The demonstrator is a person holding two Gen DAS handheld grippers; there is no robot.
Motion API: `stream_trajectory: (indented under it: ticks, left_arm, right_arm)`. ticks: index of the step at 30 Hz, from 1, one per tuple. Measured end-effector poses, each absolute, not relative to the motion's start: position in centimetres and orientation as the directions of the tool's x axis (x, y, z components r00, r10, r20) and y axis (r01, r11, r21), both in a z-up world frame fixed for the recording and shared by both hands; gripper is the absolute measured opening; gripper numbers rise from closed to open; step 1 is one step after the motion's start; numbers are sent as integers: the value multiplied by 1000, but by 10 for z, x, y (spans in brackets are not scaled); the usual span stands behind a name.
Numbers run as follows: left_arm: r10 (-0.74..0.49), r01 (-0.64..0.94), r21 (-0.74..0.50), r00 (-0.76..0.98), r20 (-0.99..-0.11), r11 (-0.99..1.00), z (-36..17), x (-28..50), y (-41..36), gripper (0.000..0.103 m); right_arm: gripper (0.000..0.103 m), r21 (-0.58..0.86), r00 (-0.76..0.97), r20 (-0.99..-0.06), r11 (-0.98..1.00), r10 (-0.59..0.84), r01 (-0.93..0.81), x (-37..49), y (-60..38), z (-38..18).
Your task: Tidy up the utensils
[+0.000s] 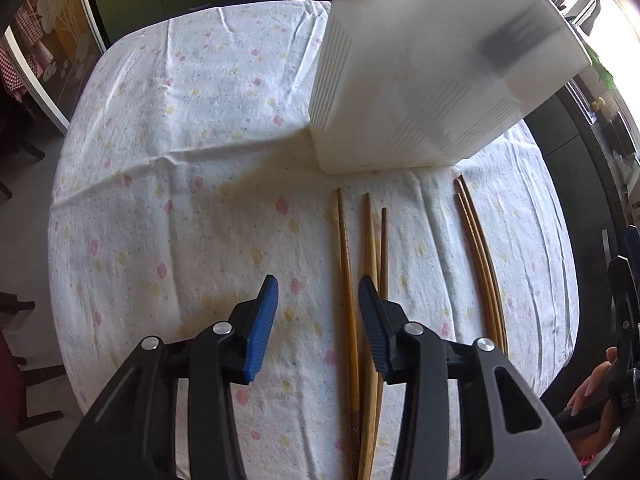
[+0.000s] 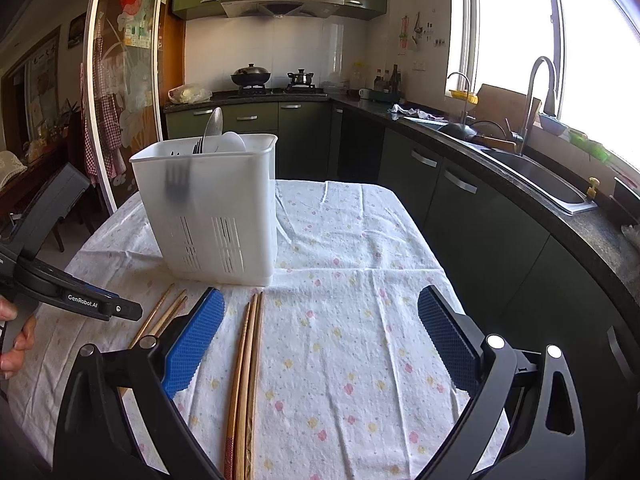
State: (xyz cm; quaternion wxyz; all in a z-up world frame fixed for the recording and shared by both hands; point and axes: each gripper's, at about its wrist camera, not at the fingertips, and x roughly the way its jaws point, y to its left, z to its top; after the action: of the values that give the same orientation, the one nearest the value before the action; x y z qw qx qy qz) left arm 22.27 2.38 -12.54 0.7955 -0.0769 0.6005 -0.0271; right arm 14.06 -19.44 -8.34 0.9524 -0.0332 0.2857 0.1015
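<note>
White utensil caddy (image 2: 212, 204) is standing upright on the floral tablecloth (image 2: 352, 320), holding a fork and spoon. Two sets of chopsticks are lying just in front of the caddy: a three-stick group (image 1: 360, 300) and a close-laid group (image 2: 246, 376). Left gripper (image 1: 318, 316) is hovering above the three-stick group, jaws moderately apart, gripping nothing. Right gripper (image 2: 320, 344) is hovering wide, empty.

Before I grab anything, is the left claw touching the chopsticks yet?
Cannot tell. In the left wrist view the open left claw has one pad overlapping the chopsticks, without showing contact or gap.
</note>
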Motion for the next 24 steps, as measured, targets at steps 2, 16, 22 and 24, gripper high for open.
stream_trajectory:
  ticks: [2, 16, 22, 24]
  left_arm:
    - [-113, -30, -125, 264, -958, 992, -127, 226, 18, 38]
    - [-63, 19, -60, 160, -985, 998, -143, 242, -21, 15]
    - [0, 62, 10, 162, -987, 998, -147, 244, -32, 10]
    - [12, 84, 26, 167, -986, 996, -148, 241, -35, 8]
  right_arm:
    - [96, -4, 813, -556, 978, 172, -209, 142, -195, -86]
    - [96, -1, 798, -575, 975, 181, -222, 148, -195, -92]
    - [96, -7, 791, -584, 973, 183, -231, 149, -194, -91]
    - [96, -29, 787, -590, 969, 180, -244, 149, -190, -91]
